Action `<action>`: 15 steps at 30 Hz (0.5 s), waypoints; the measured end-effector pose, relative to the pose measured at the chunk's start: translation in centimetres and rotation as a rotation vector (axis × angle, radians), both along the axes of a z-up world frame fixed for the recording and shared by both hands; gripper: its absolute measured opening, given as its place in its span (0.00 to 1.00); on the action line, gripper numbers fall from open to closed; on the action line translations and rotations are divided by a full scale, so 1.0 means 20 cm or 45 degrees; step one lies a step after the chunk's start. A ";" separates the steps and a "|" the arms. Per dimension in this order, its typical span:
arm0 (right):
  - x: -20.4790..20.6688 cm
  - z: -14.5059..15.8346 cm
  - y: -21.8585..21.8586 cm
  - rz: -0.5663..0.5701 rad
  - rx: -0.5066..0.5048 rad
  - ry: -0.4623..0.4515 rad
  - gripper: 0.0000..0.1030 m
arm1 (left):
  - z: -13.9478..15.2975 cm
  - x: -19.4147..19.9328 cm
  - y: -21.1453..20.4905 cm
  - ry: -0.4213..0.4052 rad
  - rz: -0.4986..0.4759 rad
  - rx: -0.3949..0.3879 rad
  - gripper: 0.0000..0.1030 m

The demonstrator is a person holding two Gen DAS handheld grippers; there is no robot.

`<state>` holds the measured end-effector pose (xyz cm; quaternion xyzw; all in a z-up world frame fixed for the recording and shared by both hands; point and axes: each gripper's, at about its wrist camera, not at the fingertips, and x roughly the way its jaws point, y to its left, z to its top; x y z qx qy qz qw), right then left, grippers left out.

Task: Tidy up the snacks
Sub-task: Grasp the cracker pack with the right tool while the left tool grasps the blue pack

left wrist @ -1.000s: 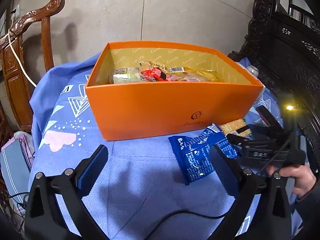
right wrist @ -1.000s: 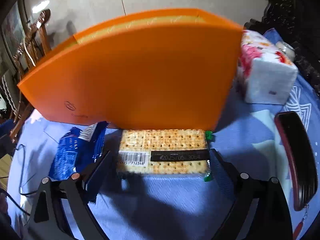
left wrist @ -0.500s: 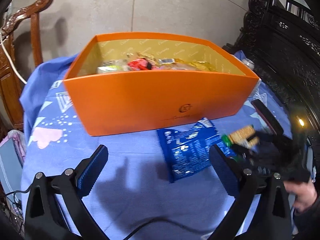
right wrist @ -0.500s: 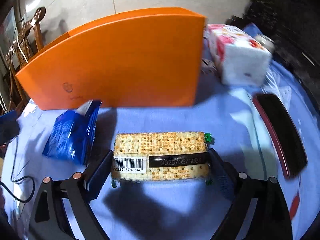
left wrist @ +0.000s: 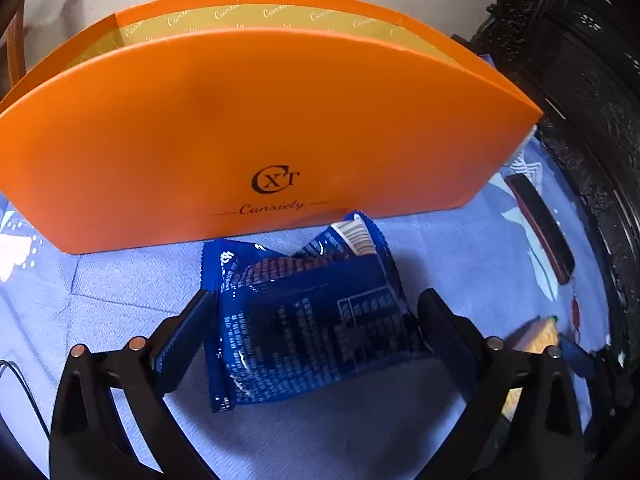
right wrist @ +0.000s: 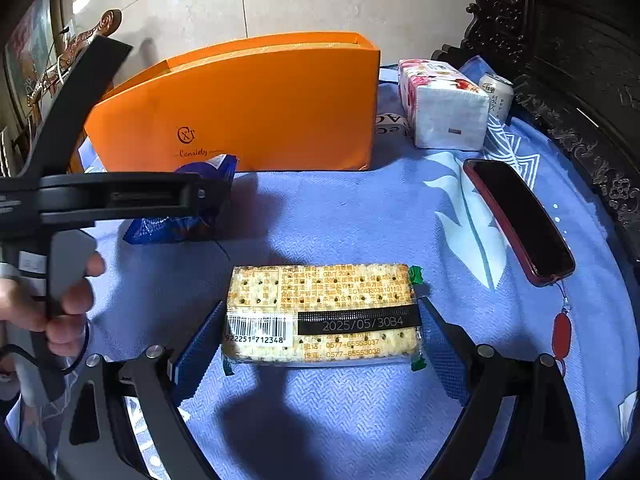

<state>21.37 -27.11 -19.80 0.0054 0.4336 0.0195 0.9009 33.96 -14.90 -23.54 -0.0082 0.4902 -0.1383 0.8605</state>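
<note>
Orange box: plain orange outside, dark logo print, gold patterned lining. Blue snack packet: deep blue, white text, a brownish printed patch. Cracker pack: clear wrap, pale tan dotted crackers, black date band, white barcode, green ends. Counter cloth: light blue with white motifs. Tissue pack: white, red floral. Phone: black face, probably red edge.
</note>
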 end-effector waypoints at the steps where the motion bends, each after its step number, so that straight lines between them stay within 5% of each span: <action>1: 0.01 0.00 -0.01 -0.002 0.000 -0.003 0.91 | -0.01 0.01 -0.02 0.002 0.000 0.027 0.96; 11: 0.00 -0.02 -0.02 -0.020 0.028 0.000 0.91 | -0.09 0.00 -0.14 -0.079 -0.046 0.230 0.95; 15: 0.00 -0.02 -0.03 -0.030 0.036 -0.006 0.91 | -0.07 -0.05 -0.10 -0.127 -0.048 0.222 0.74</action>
